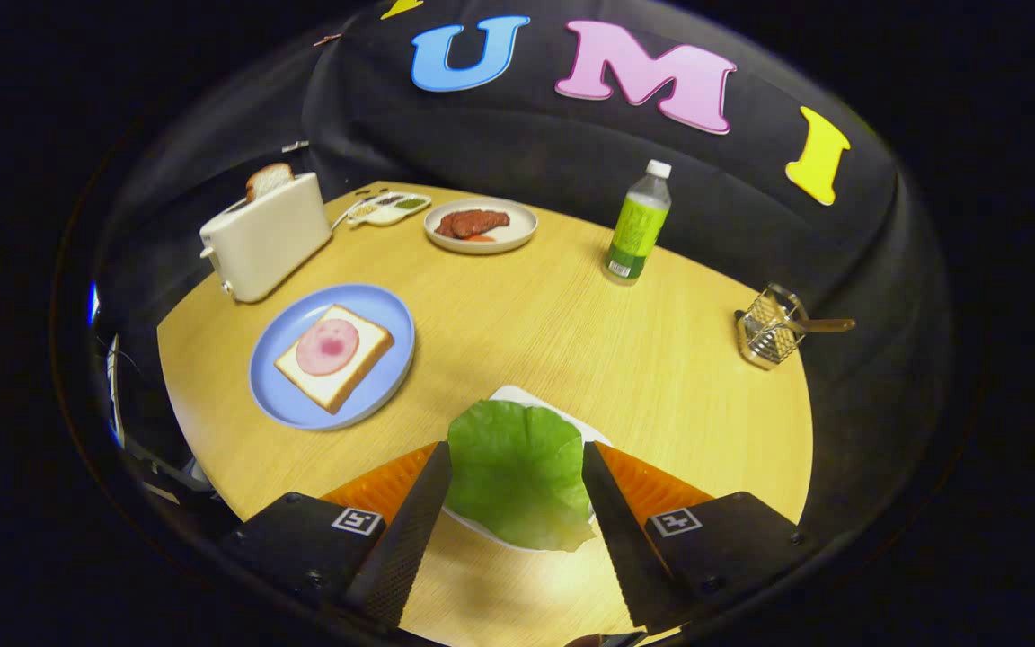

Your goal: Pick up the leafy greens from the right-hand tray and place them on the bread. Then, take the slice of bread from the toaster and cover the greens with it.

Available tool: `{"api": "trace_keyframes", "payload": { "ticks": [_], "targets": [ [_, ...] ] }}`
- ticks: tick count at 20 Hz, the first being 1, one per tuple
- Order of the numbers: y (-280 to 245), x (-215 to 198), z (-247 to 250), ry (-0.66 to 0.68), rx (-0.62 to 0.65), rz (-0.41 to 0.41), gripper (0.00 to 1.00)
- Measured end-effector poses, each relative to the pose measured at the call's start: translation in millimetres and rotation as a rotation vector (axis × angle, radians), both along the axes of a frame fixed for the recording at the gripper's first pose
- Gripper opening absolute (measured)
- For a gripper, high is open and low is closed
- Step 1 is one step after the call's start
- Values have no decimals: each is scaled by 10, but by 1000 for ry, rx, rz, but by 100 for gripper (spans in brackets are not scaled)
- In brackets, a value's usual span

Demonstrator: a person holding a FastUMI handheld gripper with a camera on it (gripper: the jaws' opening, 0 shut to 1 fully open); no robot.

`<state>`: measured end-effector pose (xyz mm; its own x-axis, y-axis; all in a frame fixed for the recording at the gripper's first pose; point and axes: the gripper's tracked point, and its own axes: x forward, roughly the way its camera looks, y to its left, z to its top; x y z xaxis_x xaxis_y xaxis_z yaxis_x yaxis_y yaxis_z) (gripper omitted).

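On the round wooden table (517, 305): lots of things, spread out. Far left, a white toaster (268, 238) with a bread slice (268, 180) poking out of the top. Near and left of middle, a blue plate (392, 346) holding a square of bread (333, 357) with a pink round of ham (327, 346) on it. Right at the near edge, the tongs (516, 481), spread wide, with a big green leaf (517, 472) between the fingers (419, 521). Hard to tell if the fingers touch the leaf or just sit beside it. Under the leaf, a white tray (517, 395), peeking out at the far side. Far middle, a white dish (517, 235) with brown meat (473, 222). Beside it to the left, near the toaster, a small tray of spices (387, 208). Far right, a green bottle (637, 225) standing up. Farther right, at the table edge, a small wire basket (769, 332) with a wooden handle (827, 324) sticking out.
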<state>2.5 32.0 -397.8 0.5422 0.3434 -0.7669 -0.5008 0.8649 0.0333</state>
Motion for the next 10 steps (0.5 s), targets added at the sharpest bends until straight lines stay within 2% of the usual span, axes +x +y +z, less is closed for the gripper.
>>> {"api": "trace_keyframes", "payload": {
  "ticks": [4, 7, 10],
  "targets": [
    [30, 25, -339, 86, -19, 39, 92],
    [28, 31, -518, 132, -35, 68, 80],
    [53, 29, -649, 174, -39, 84, 79]
  ]
}}
